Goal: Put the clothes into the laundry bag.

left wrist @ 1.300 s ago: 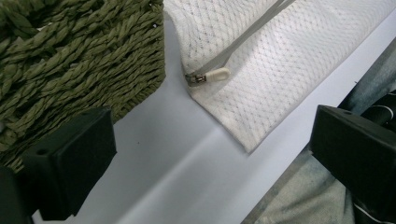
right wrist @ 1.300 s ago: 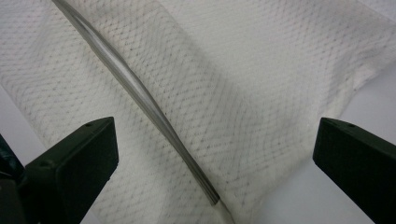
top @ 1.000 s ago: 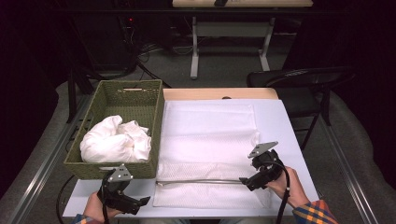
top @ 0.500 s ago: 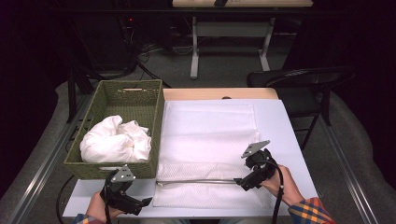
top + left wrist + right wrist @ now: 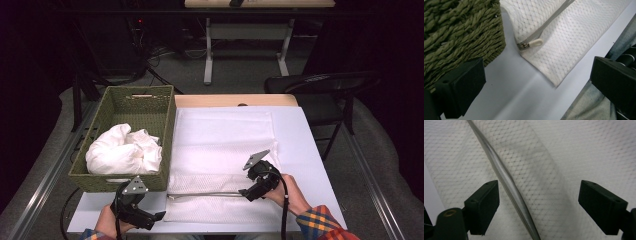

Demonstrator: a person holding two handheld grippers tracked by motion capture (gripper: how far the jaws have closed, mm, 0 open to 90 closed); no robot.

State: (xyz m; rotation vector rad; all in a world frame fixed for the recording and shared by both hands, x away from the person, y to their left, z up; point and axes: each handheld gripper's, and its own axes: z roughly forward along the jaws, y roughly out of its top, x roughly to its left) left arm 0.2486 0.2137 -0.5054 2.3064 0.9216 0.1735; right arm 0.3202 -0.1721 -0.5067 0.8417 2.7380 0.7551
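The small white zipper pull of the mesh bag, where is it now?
In the left gripper view, the small white zipper pull lies at the corner of the white mesh laundry bag, beside the green woven basket, ahead of the open left gripper.

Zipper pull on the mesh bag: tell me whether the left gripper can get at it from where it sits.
Probably yes. The left gripper is open, and the zipper pull lies exposed on the mesh bag ahead of its jaws, bare table between. The basket stands off to one side.
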